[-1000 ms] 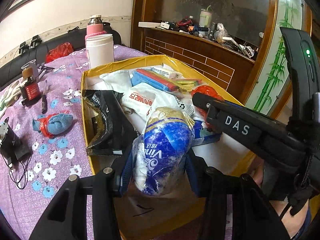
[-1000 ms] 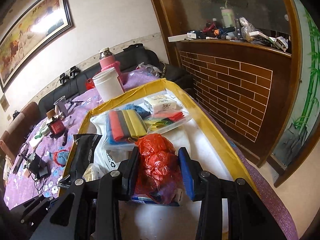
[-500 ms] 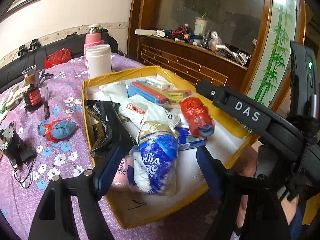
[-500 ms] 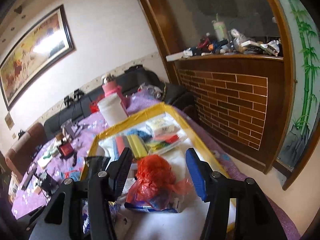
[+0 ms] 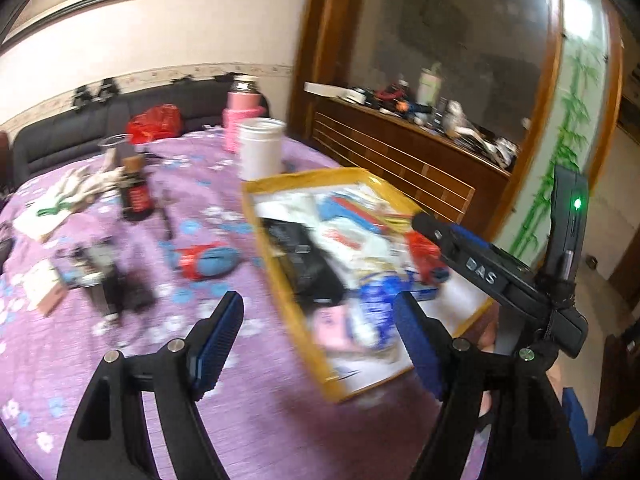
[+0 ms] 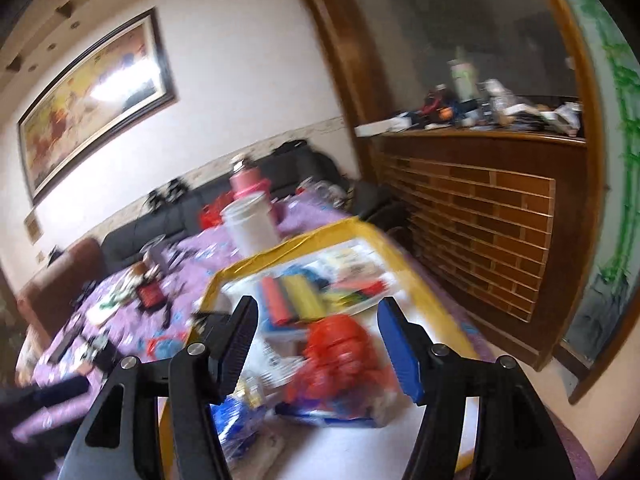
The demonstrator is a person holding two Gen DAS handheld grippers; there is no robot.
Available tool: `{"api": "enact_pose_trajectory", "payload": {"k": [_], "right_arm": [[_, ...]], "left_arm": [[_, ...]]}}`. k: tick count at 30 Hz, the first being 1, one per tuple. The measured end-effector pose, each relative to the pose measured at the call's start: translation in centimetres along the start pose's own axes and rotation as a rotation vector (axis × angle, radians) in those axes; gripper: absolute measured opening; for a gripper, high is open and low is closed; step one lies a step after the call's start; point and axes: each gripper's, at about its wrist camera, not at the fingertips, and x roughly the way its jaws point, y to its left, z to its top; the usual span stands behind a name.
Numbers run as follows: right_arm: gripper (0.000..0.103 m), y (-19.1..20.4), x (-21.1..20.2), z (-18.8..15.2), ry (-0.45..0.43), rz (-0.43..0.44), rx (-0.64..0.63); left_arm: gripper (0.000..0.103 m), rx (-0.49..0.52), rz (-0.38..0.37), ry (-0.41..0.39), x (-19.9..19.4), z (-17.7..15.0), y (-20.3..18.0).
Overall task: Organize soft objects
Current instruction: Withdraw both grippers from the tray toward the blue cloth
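Note:
A yellow-rimmed box on the purple table holds soft items: a blue and white tissue pack, a red plastic bag, a black pouch and coloured cloth packs. My left gripper is open and empty, raised above the box's near left corner. My right gripper is open and empty, above the red bag; it also shows in the left wrist view. A blue and red soft toy lies on the table left of the box.
A white jar and pink flask stand behind the box. A dark bottle, small tools and a black gadget lie on the table's left. A brick-patterned wooden counter stands on the right. Both views are motion-blurred.
Both grippers let go of their items, the tissue pack and the red bag, which now lie in the box. Both opened, pulled back and rose; the left one swung left.

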Motion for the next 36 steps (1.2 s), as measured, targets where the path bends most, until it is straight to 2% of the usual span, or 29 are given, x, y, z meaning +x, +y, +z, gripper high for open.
{"api": "enact_pose_trajectory", "payload": {"k": [4,8,11,15,17,20,22,25,29,32,33,34,36], "right_arm": [[0.066,2.6,-0.4,-0.4,0.048,0.097,-0.065],[0.067,6.6,0.5,0.1,0.202,0.298,-0.090],[0.067,10.2,2.2,0.7,0.321,0.403,-0.129],[0.070,15.1,6.7,1.6,0.435,0.389,-0.208],[0.070,16.9,9.2,1.7,0.487,0.377,-0.246],[0.070,18.3,13.9,1.5,0.584,0.352,-0.246],[0.070,19.0,16.9,0.9,0.647,0.301,-0.258],[0.070,19.2,19.5,0.3,0.702,0.252,-0.290],[0.070,19.8,20.6,-1.4,0.773,0.219,-0.355],[0.068,20.3,19.2,-2.4,0.791,0.250,-0.392],[0.044,20.6,18.2,-2.8,0.764,0.228,-0.433],[0.033,20.8,17.9,-3.2,0.770,0.221,-0.438],[0.033,20.3,16.7,-3.5,0.770,0.231,-0.370]], "left_arm": [[0.076,-0.060,0.110,-0.008,-2.2,-0.3,5.3],[0.076,-0.158,0.209,-0.025,-3.9,-0.3,11.9],[0.076,-0.234,0.337,-0.050,-4.9,-0.1,17.6],[0.077,-0.302,0.501,-0.080,-5.2,-1.4,23.0],[0.077,-0.351,0.548,-0.072,-5.0,-2.4,25.2],[0.077,-0.397,0.490,-0.075,-5.5,-2.6,26.4],[0.077,-0.384,0.506,-0.095,-5.8,-2.7,26.4],[0.077,-0.396,0.501,-0.083,-5.5,-2.6,26.6],[0.077,-0.417,0.498,-0.088,-5.7,-2.8,27.1],[0.077,-0.431,0.489,-0.089,-5.8,-2.8,27.2],[0.077,-0.433,0.484,-0.089,-5.8,-2.8,27.3],[0.077,-0.434,0.481,-0.089,-5.8,-2.8,27.2],[0.077,-0.439,0.478,-0.089,-5.9,-2.9,27.3]]}}
